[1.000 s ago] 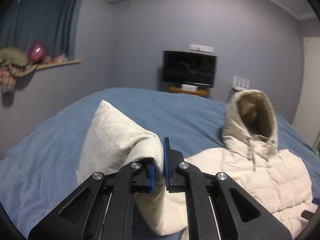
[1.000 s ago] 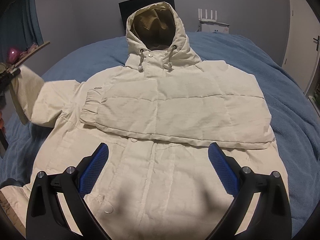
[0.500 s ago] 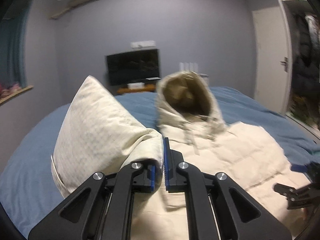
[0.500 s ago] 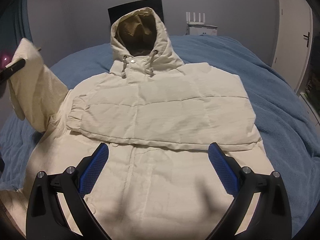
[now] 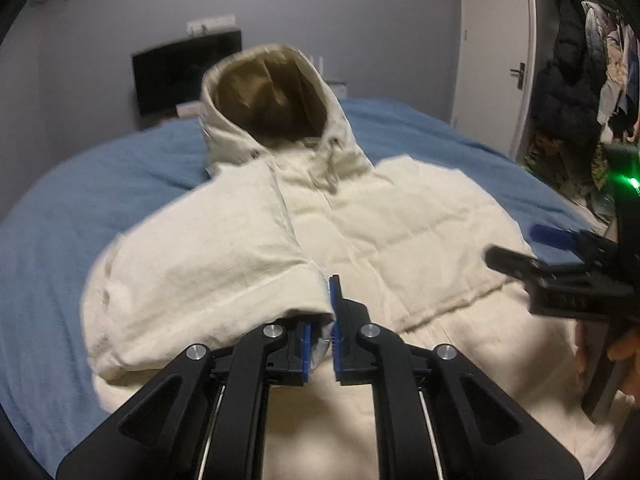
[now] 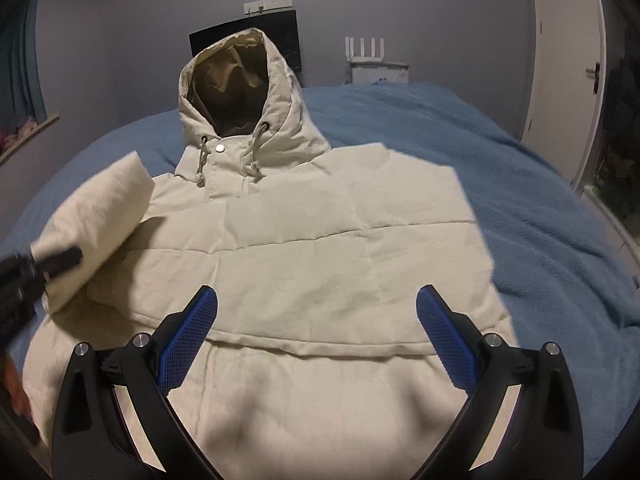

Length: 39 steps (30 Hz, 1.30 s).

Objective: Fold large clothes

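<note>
Bedroom interior under dim, cool light. Grey-lilac walls [image 6: 420,8] enclose a bed covered by a blue blanket [image 6: 520,208]. On the far wall hangs a dark flat television [image 5: 176,72], with a white power strip [image 6: 267,3] mounted above it. To its right, a white router with four upright antennas [image 6: 365,49] stands on a white cabinet [image 6: 380,73]. A white door with a dark handle [image 5: 494,48] closes the right side; beside it hang dark clothes [image 5: 568,64]. At far left, a blue curtain [image 6: 20,60] hangs over a wooden sill [image 6: 28,136].
</note>
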Available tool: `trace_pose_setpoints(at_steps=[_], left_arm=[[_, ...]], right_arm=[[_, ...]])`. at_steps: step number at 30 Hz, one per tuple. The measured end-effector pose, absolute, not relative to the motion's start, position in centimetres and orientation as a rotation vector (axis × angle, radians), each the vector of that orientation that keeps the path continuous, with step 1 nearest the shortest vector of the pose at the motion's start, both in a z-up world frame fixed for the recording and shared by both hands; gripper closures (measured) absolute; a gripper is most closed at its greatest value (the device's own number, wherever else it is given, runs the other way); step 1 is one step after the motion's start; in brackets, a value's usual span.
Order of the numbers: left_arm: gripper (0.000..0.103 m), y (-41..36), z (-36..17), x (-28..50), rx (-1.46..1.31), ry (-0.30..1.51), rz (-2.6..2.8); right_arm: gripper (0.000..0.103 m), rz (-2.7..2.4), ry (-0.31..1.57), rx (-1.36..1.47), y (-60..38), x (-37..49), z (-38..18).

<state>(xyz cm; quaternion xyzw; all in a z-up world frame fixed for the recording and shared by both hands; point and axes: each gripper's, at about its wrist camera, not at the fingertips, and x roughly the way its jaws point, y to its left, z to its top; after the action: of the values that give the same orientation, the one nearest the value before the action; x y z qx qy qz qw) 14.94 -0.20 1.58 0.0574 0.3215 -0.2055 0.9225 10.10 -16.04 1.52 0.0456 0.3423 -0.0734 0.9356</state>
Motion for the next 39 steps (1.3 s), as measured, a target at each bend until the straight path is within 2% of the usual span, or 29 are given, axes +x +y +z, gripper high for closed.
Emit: trace_pose_setpoints(at_steps=[4,6,8,10,16,24,32,39], left_arm=[[0.086,0.4,-0.1,15.5,0.025,0.754,-0.486],[0.071,0.6,-0.4,15.6,-0.010,0.785,-0.511],[0.027,0.6,-0.3,15.3,-0.050,0.798,-0.551],[0.016,0.3,0.2,14.7,-0.032,0.766,-0.529],[0.013,1.3,1.6,14.0,-0.072,0.774,-0.555],[0.011,7.0,3.6,13.4,-0.112,0.846,-0.481],[0.010,15.0,3.3,13.9,-0.119,0.835,-0.175],[0.010,17.1,1.5,15.2,-0.093,0.872,-0.087]], right_arm=[[0.008,-0.105,0.722,0.127,-15.9,11.0,0.7],[0.008,-0.096,0.739,0.145,-15.9,11.4,0.3],[0.008,-0.093,0.746,0.161,-15.9,11.4,0.2],[0.008,-0.088,0.747,0.177,-16.0,11.1,0.3],[0.008,-0.059,0.741,0.177,-15.4,9.9,1.2],[0.008,0.018,0.723,0.112,-12.8,9.0,3.4],[0.008,0.105,0.686,-0.036,-5.6,9.4,4.8],[0.008,0.180,0.664,-0.189,2.0,10.4,3.3]])
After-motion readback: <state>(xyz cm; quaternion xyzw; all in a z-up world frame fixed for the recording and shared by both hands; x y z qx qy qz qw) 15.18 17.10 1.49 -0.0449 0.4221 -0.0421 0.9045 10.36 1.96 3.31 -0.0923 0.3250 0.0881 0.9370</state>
